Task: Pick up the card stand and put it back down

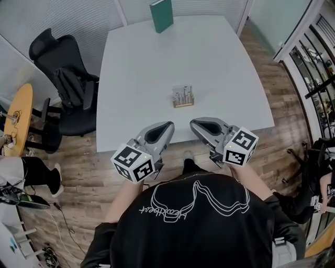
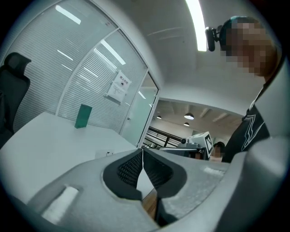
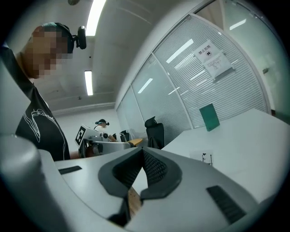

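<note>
A small wooden card stand (image 1: 183,97) with pale cards in it sits upright near the middle of the white table (image 1: 141,68). In the left gripper view the card stand (image 2: 105,154) shows small and pale just beyond the jaws, and in the right gripper view the card stand (image 3: 206,158) lies to the right. My left gripper (image 1: 170,126) hovers at the table's near edge, shut and empty, short of the stand and to its left. My right gripper (image 1: 193,123) is beside it, also shut and empty. In both gripper views the dark pads meet at their tips, left gripper (image 2: 142,150) and right gripper (image 3: 142,149).
A green board (image 1: 161,15) stands upright at the table's far edge. A black office chair (image 1: 63,78) is at the left side, with a round wooden table (image 1: 18,118) beyond it. Glass partitions with blinds run behind. Shelving stands at the right.
</note>
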The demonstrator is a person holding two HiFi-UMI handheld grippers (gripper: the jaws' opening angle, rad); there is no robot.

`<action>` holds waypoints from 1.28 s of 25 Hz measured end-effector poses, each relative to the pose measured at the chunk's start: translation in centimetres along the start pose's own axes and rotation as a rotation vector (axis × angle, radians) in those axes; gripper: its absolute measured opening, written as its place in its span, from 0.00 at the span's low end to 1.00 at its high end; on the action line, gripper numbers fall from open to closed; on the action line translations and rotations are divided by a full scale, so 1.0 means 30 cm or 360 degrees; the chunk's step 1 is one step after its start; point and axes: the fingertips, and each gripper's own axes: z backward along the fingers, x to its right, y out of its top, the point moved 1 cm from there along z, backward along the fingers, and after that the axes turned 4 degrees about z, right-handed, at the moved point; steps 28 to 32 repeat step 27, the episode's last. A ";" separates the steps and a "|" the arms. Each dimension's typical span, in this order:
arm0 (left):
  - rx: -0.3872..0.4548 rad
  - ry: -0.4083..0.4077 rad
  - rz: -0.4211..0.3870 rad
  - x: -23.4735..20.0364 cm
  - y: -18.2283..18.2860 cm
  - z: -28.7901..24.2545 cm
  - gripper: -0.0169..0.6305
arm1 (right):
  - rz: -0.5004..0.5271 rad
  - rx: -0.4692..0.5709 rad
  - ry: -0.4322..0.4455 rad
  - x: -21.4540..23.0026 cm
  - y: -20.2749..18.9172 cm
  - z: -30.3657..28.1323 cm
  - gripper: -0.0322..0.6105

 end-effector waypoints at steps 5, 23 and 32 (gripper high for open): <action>0.0011 0.0012 -0.0060 0.058 -0.005 0.036 0.05 | 0.0133 -0.0069 -0.0067 -0.053 -0.002 0.030 0.06; 0.0019 -0.0036 -0.0177 0.173 -0.018 0.117 0.05 | 0.0131 -0.0018 -0.0083 -0.170 -0.002 0.083 0.06; 0.0019 -0.0041 -0.0186 0.184 -0.019 0.130 0.05 | 0.0128 -0.0004 -0.0086 -0.185 -0.005 0.088 0.06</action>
